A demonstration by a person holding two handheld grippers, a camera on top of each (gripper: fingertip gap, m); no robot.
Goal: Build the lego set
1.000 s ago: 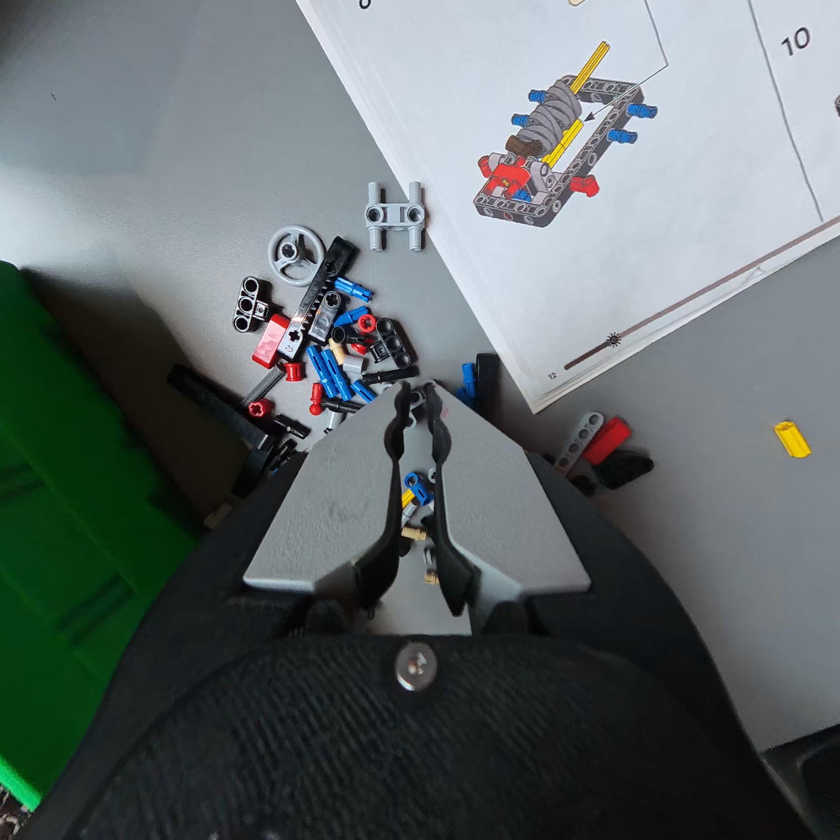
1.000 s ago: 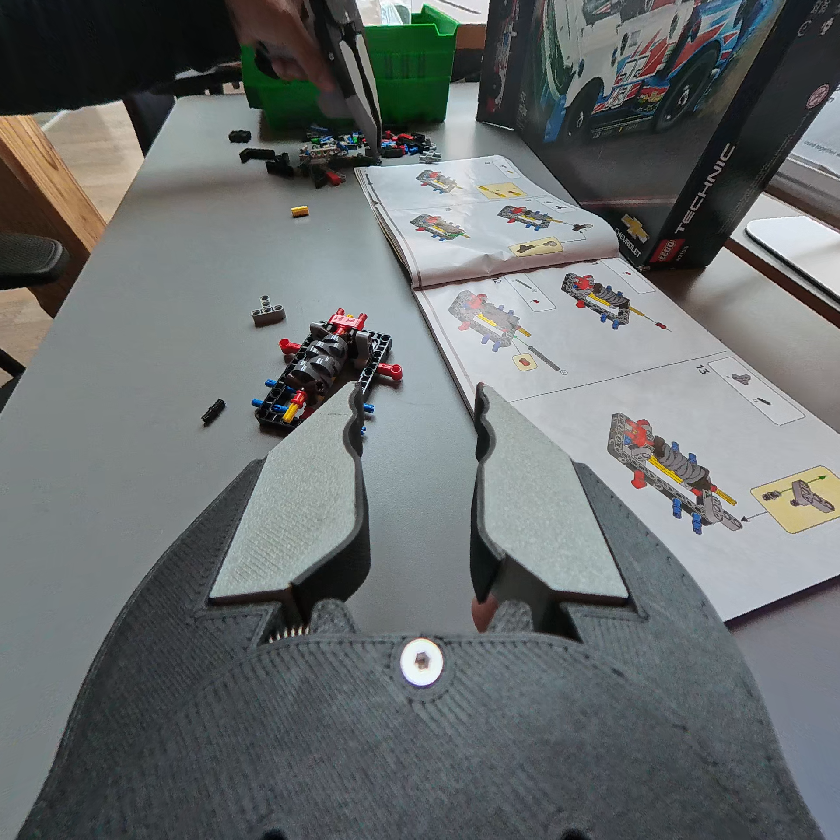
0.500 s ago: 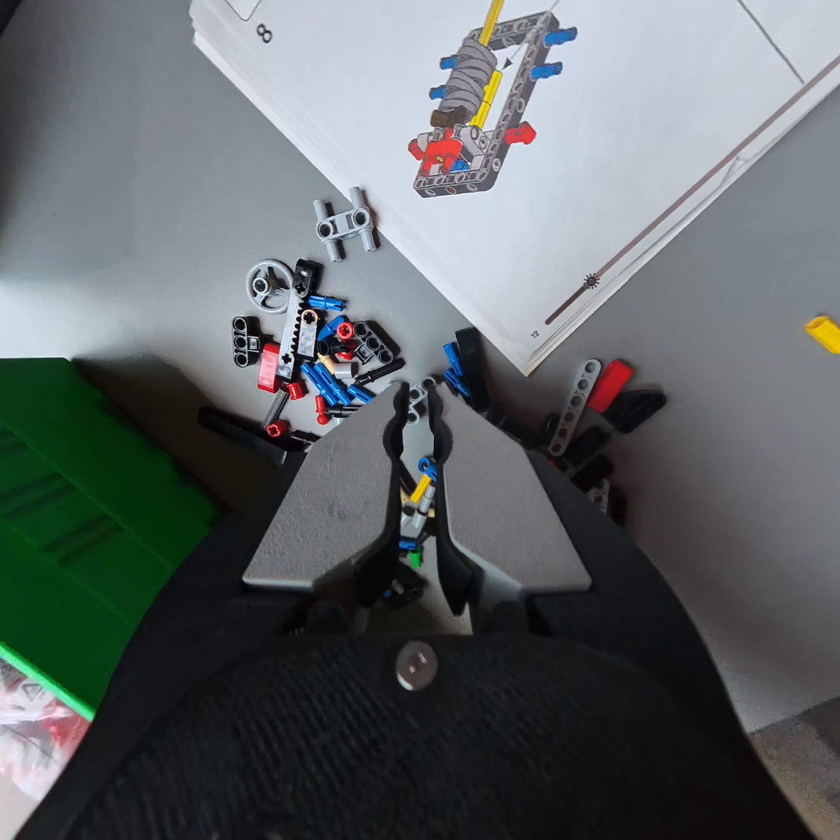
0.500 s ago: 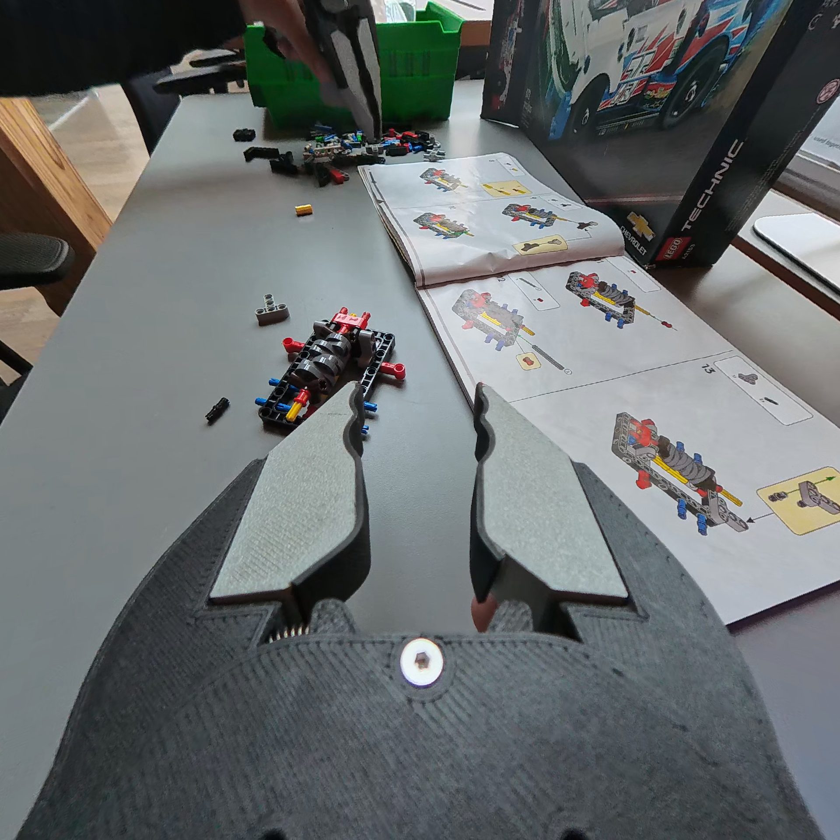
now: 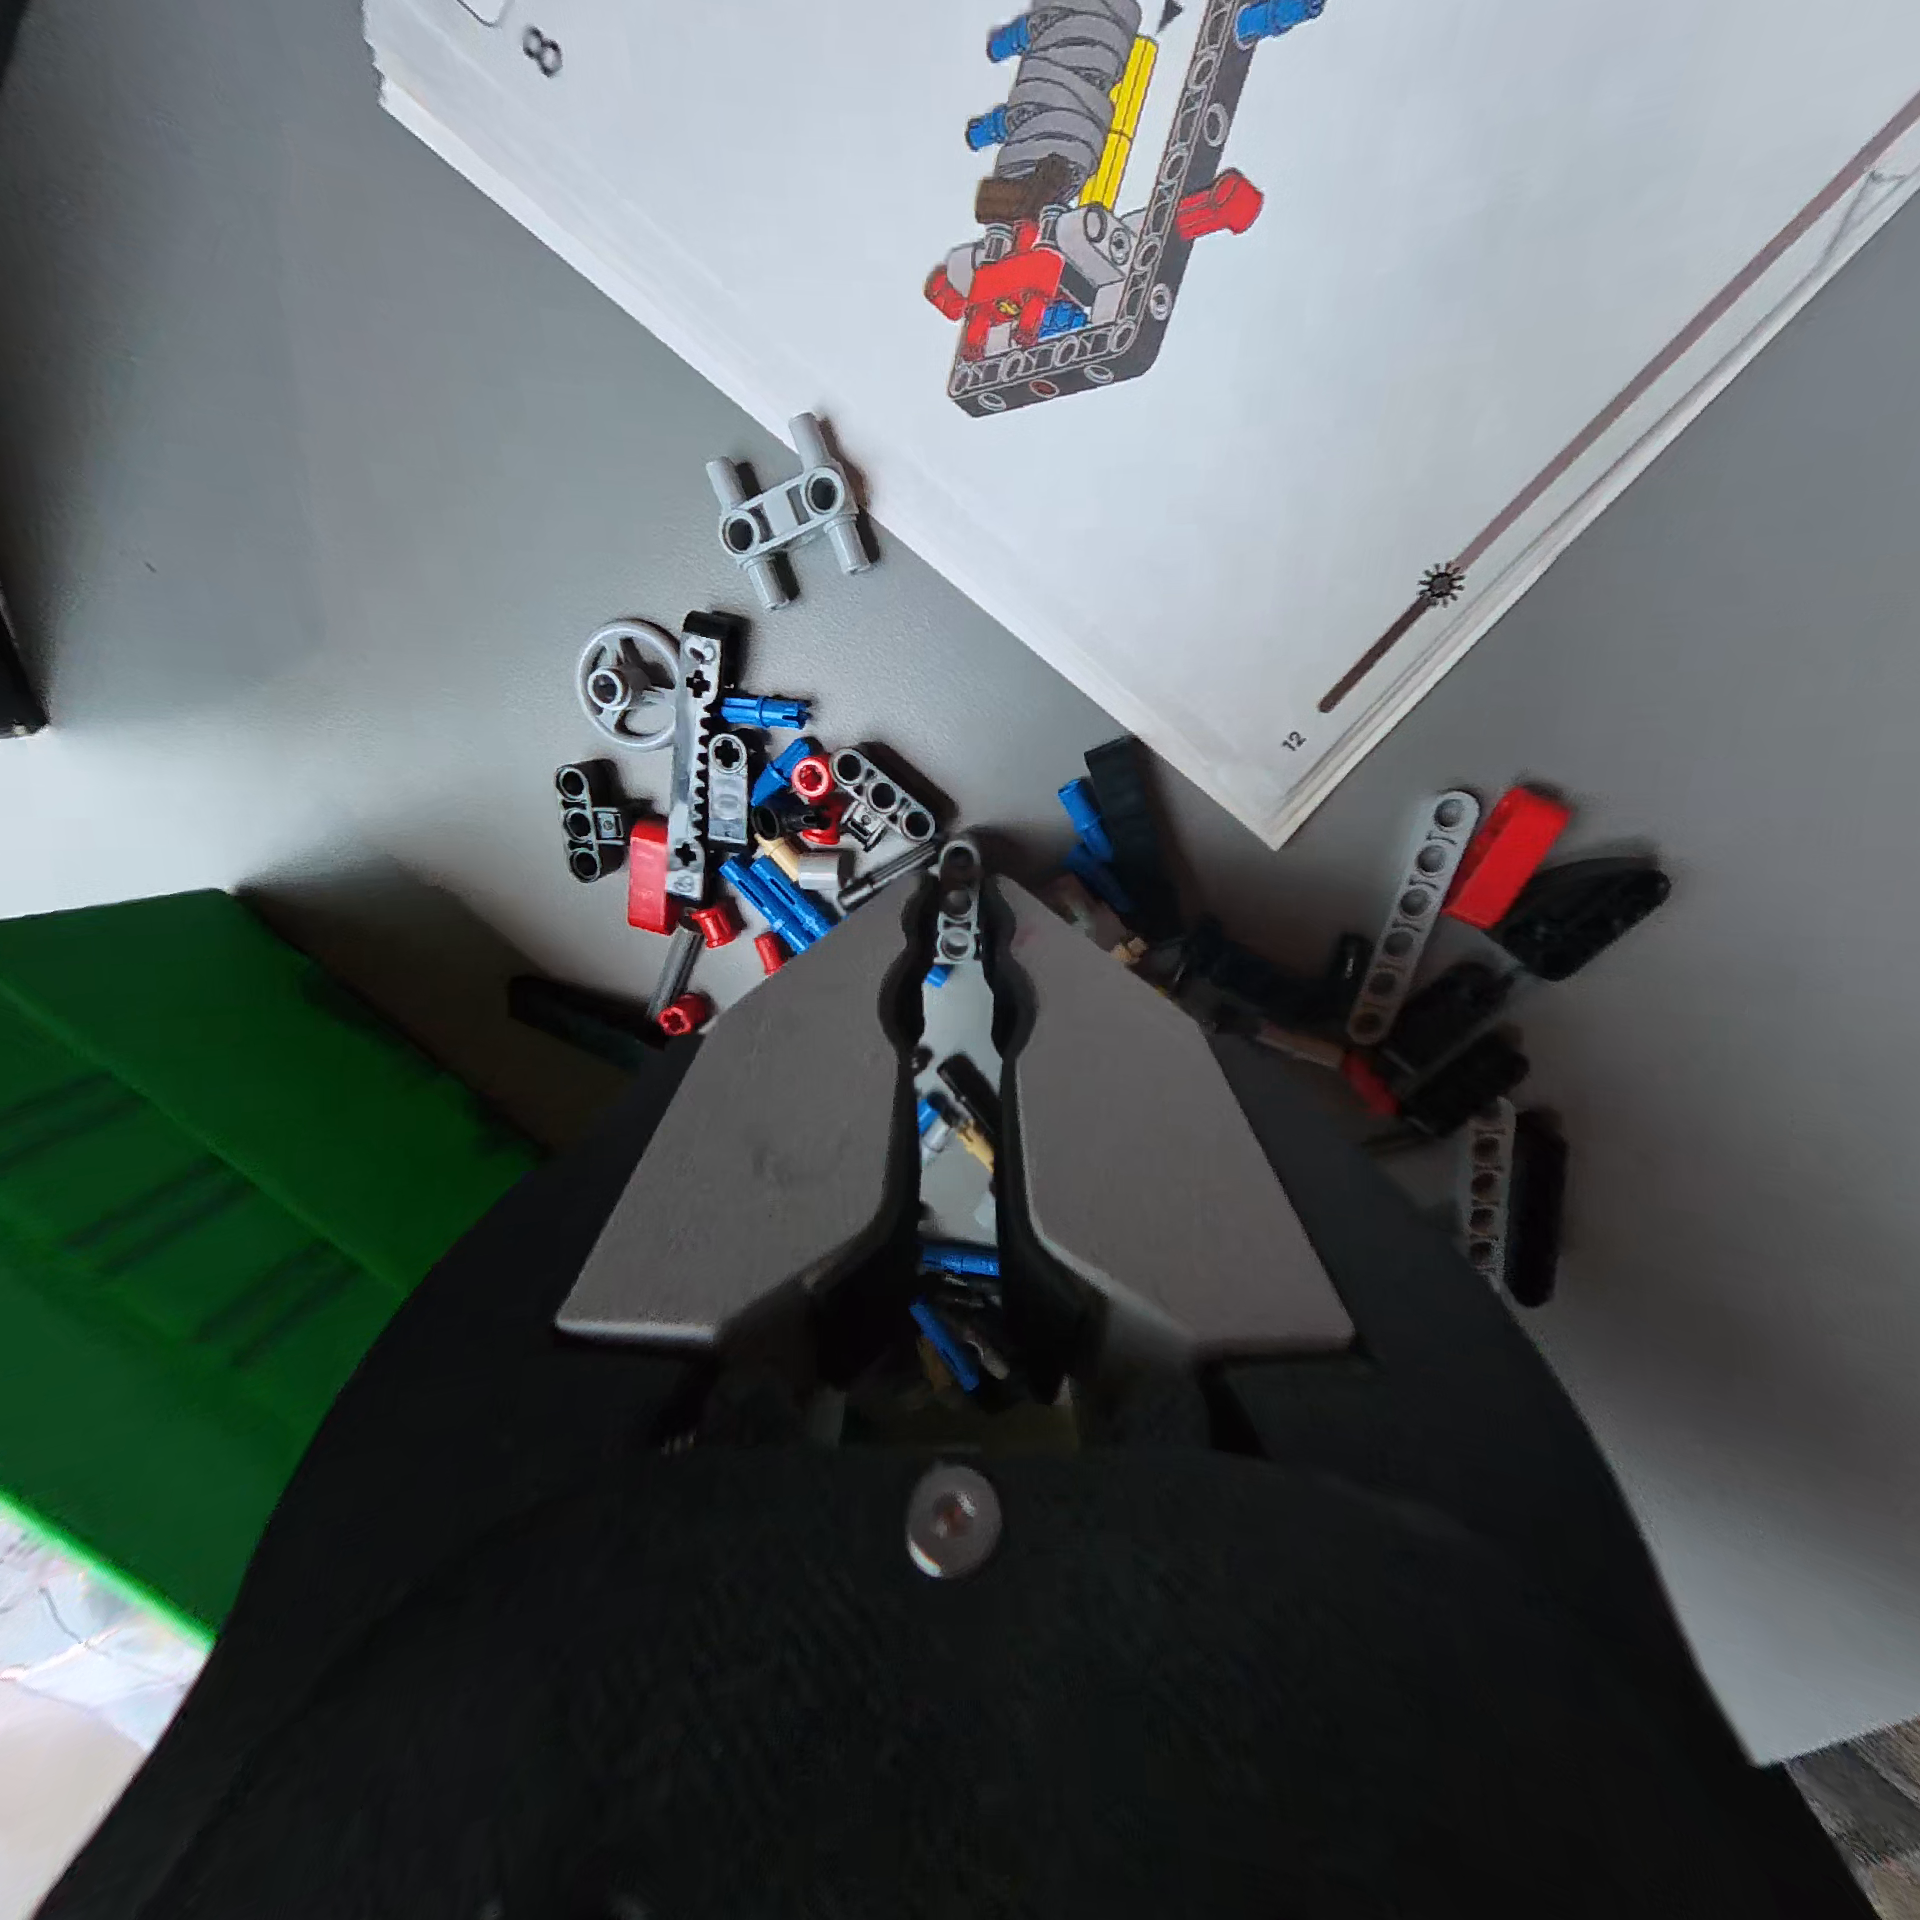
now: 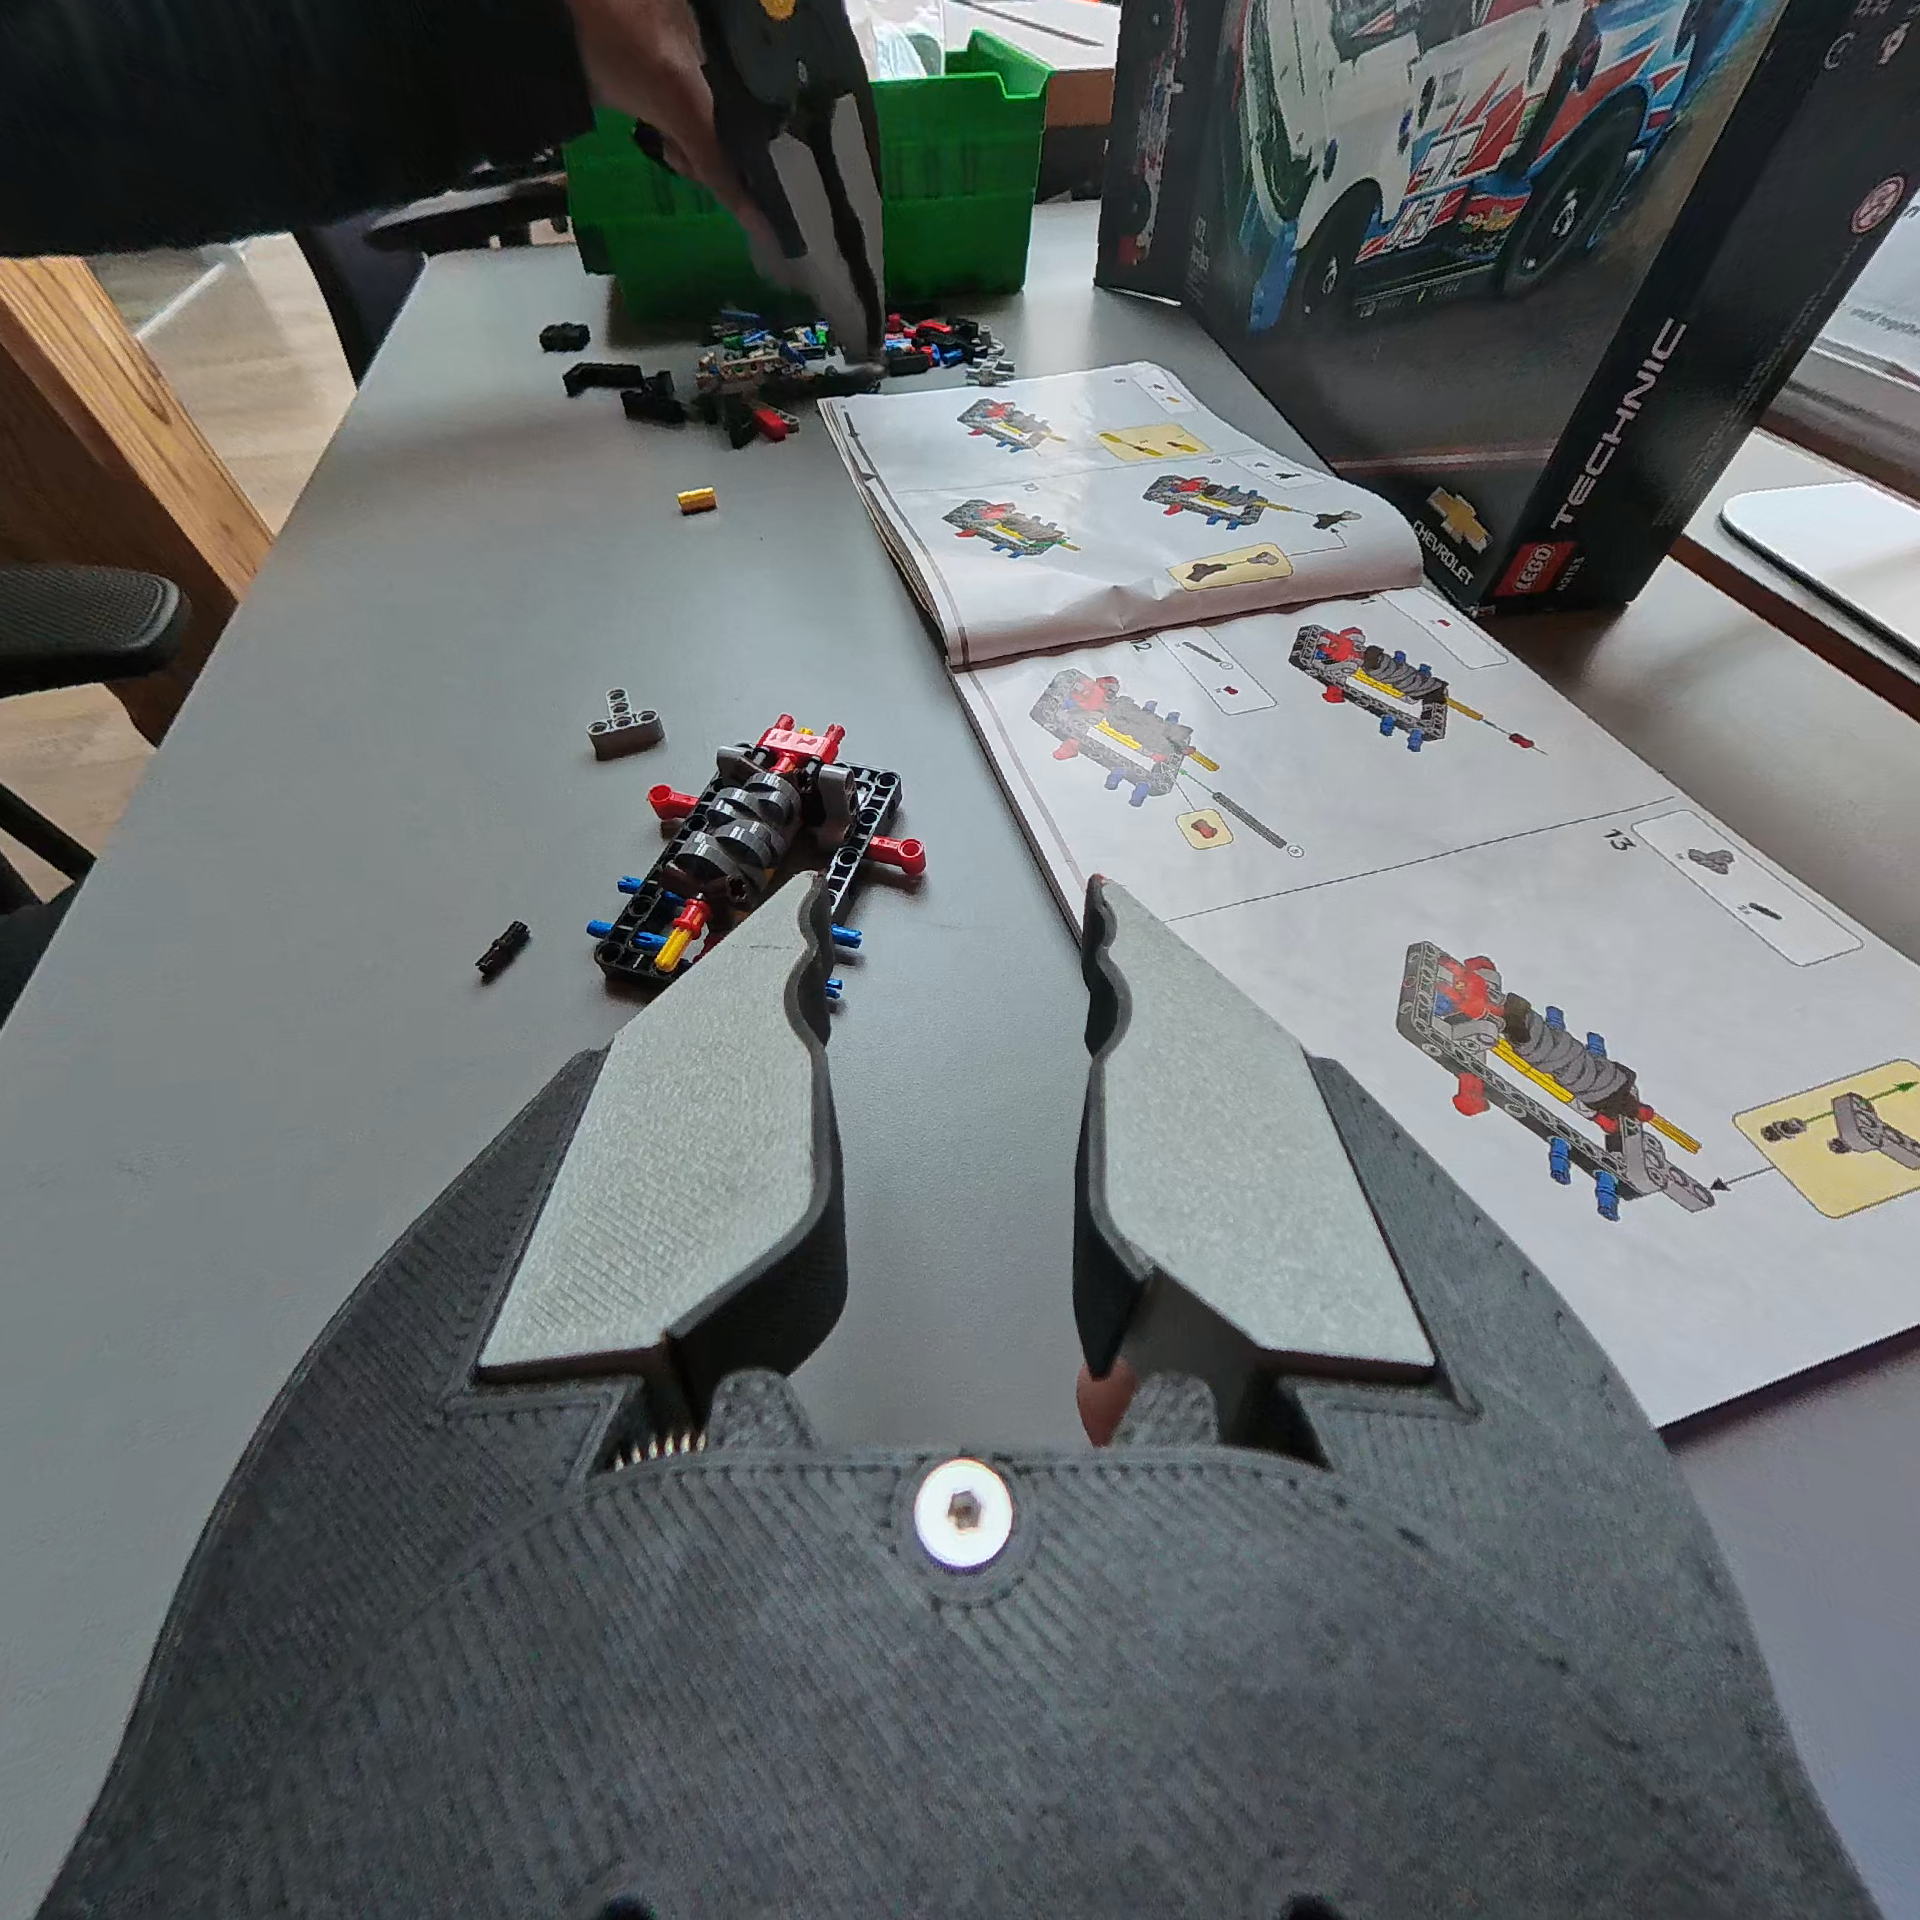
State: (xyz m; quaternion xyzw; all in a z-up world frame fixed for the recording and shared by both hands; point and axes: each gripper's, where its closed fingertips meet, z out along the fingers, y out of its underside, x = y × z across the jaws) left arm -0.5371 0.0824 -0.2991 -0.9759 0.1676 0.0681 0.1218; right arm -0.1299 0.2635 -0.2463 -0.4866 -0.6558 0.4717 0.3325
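Small grey beam (image 5: 958,902) sat pinched at the tip of my left gripper (image 5: 956,935), jaws nearly shut on it, just above the loose parts pile (image 5: 769,821) on the grey surface (image 5: 312,468). Probably the pc for the next step. Half-built frame assy (image 6: 764,831) lay well apart, near my right gripper (image 6: 951,956), whose jaws were spread w/ nothing between, I'd say ready to steady the frame. Open instruction booklet (image 6: 1455,831) lay beside the frame for ref. Green bin (image 6: 935,197) and set box (image 6: 1455,208) stood at the far edge, by the pile.
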